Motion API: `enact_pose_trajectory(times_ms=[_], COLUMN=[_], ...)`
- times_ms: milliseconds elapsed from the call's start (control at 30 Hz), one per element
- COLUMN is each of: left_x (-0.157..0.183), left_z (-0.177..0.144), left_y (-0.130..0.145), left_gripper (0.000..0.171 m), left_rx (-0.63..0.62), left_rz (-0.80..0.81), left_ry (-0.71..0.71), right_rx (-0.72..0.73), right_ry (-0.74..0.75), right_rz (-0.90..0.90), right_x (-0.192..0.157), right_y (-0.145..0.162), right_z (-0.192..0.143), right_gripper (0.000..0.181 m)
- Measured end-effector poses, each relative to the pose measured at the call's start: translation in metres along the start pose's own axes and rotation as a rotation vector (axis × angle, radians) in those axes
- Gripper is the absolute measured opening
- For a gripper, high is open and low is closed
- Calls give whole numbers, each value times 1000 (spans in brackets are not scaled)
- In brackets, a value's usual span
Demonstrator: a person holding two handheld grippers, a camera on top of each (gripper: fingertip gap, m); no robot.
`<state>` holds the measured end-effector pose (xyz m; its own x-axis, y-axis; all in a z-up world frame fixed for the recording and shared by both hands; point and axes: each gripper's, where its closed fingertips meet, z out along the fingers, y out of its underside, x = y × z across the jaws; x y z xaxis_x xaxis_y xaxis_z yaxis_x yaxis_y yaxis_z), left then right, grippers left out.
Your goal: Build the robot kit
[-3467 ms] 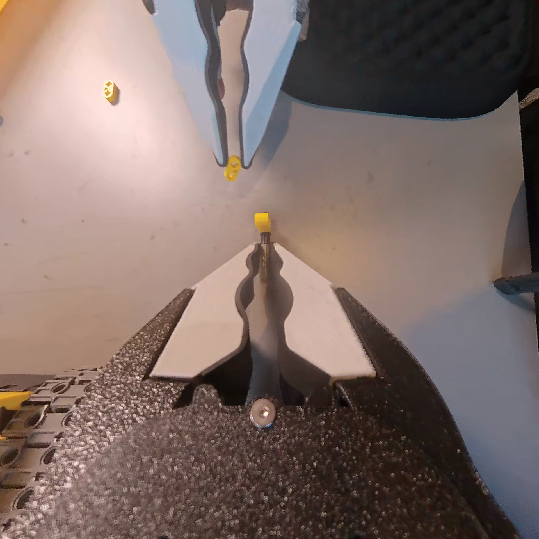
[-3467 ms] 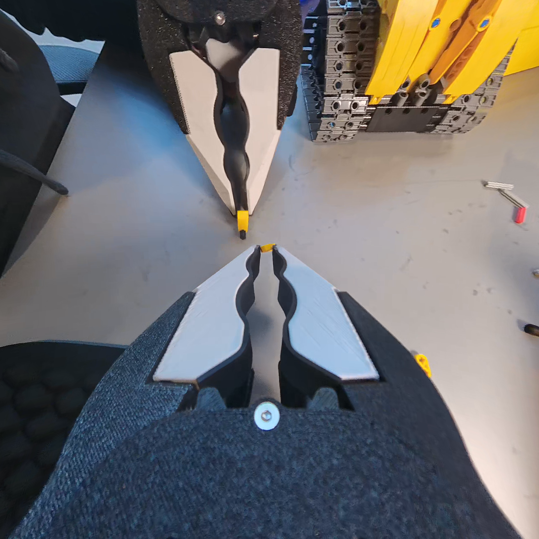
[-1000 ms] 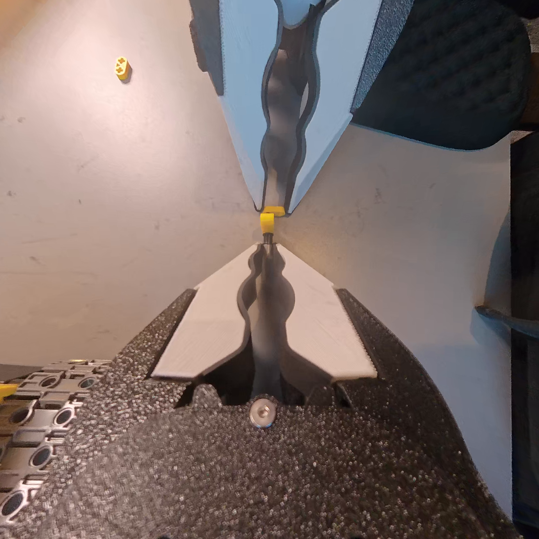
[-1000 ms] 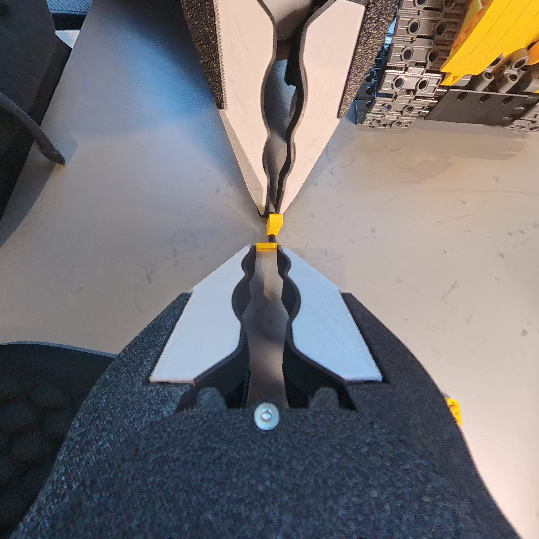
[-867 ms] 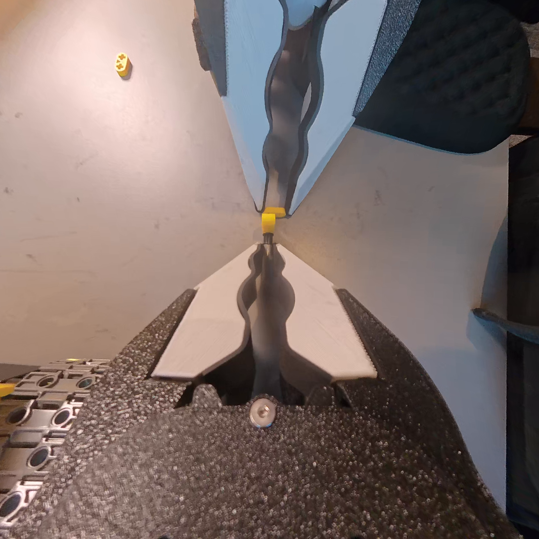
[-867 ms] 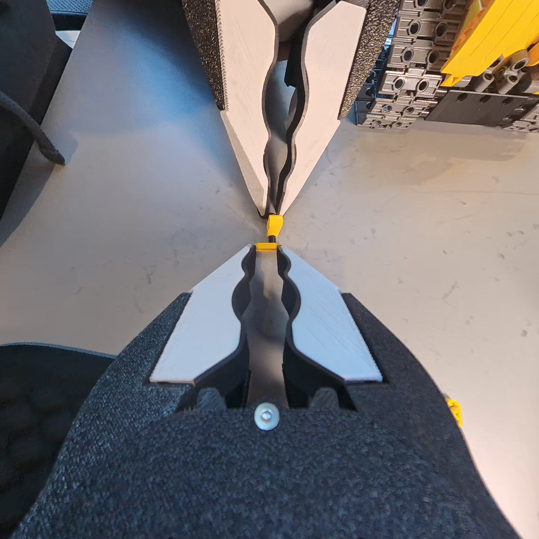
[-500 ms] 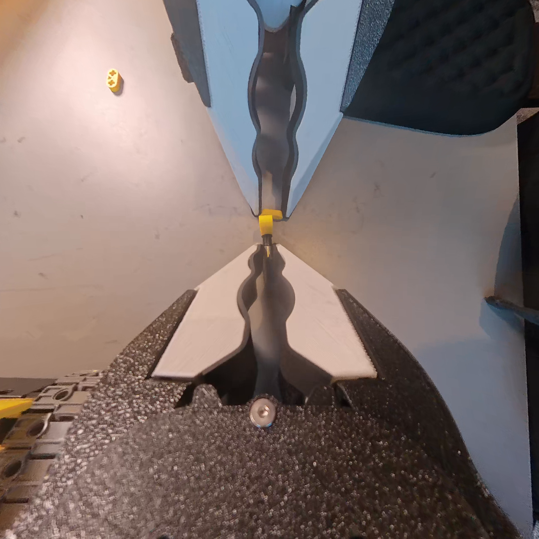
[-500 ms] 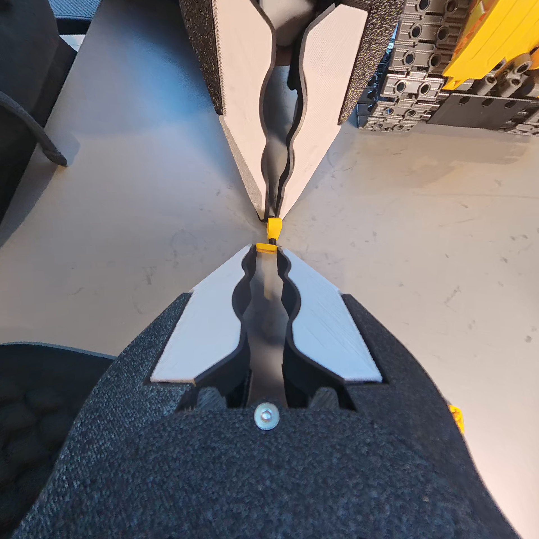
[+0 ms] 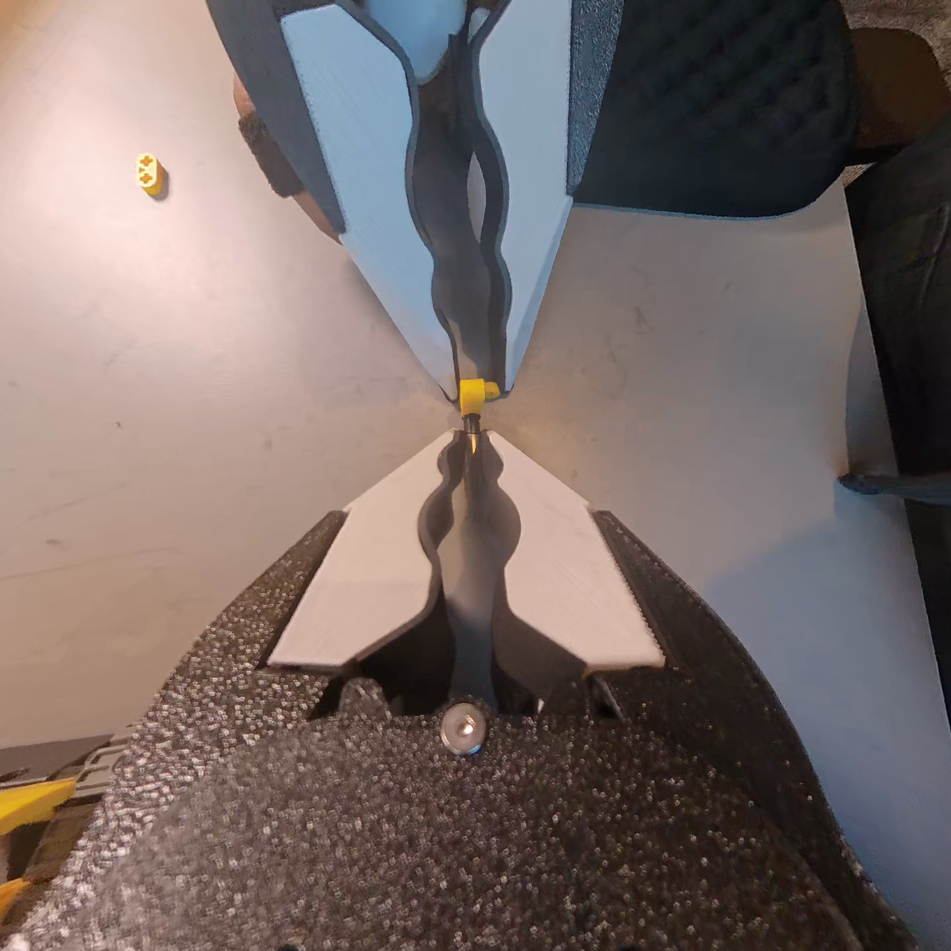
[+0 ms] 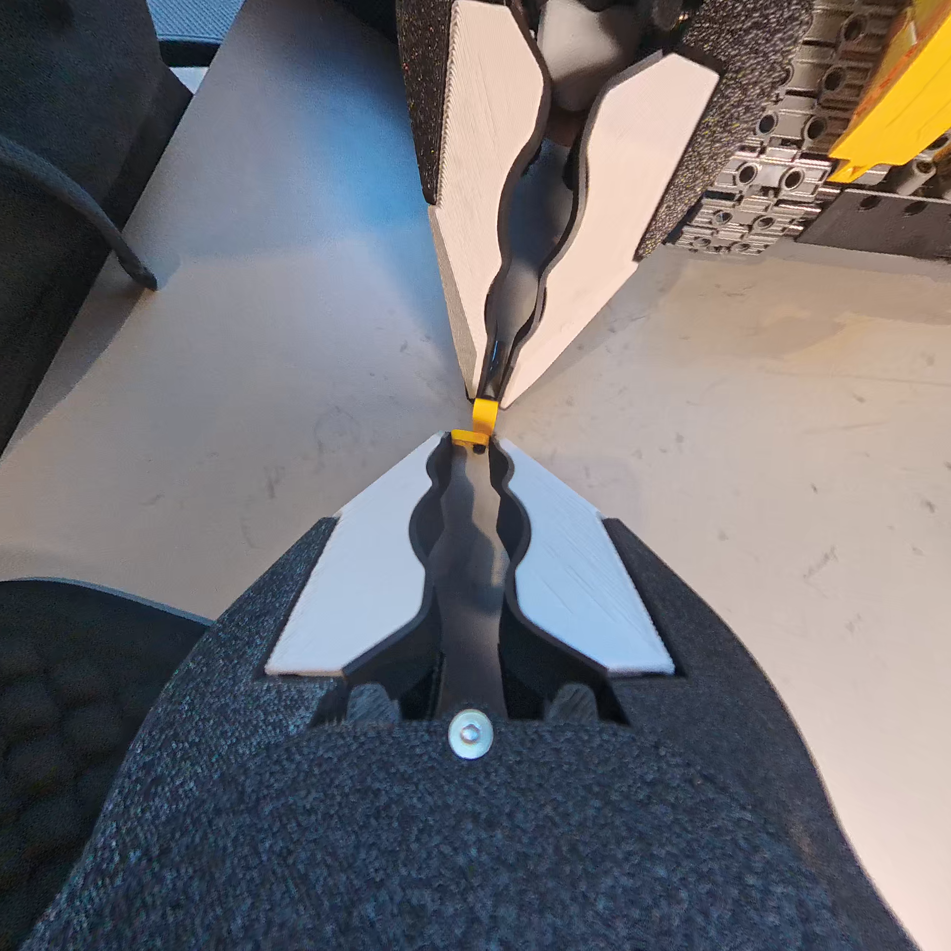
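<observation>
Small yellow plastic connector (image 9: 472,395), blocky, smooth, sits at frame centre, pinched from both sides. Thin black pin (image 9: 470,431) runs from it toward 6 o'clock into the left gripper (image 9: 471,437), whose jaws are together, clamped on that pin. In the right wrist view a flat yellow piece (image 10: 467,437) lies across the tips of the right gripper (image 10: 468,441); jaws nearly together, clamped on it. The upright yellow connector (image 10: 485,410) meets this flat piece at a right angle; cannot tell if they are one part or two joined.

Both grippers meet tip to tip, one at 12, one at 6. Fingers (image 9: 370,576) are pale grey ribbed printed wedges, with wavy black rubbery inner edges. Bodies are black grainy foam-like shells, with a silver screw (image 9: 464,728) at the base.

Table (image 9: 154,411) is matte off-white, scuffed, with small dark specks. A loose yellow two-hole link (image 9: 149,176), oval with cross-shaped holes, lies at 10 o'clock in the left view, well apart. A brick model (image 10: 803,154) of grey studded beams with round holes and glossy yellow panels stands at 1 o'clock in the right view. Black dimpled chair cushion (image 9: 720,103) at 1 o'clock in the left view.
</observation>
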<state>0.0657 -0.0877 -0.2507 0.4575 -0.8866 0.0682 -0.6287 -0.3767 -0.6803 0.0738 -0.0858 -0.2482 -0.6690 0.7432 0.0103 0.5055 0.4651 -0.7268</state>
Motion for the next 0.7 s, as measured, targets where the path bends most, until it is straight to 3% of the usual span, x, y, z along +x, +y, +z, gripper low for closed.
enact_pose_trajectory(times_ms=[300, 400, 700], left_x=[0, 0, 0], left_z=[0, 0, 0], left_y=[0, 0, 1], left_gripper=[5, 5, 5], left_rx=[18, 18, 24], left_rz=[-13, -5, -1], left_ry=[10, 3, -6], right_rx=[-15, -23, -82], right_ry=[30, 59, 100], right_rz=[36, 58, 111], right_x=[0, 1, -1], right_y=[0, 2, 3], right_z=[0, -2, -2], right_gripper=[14, 23, 14])
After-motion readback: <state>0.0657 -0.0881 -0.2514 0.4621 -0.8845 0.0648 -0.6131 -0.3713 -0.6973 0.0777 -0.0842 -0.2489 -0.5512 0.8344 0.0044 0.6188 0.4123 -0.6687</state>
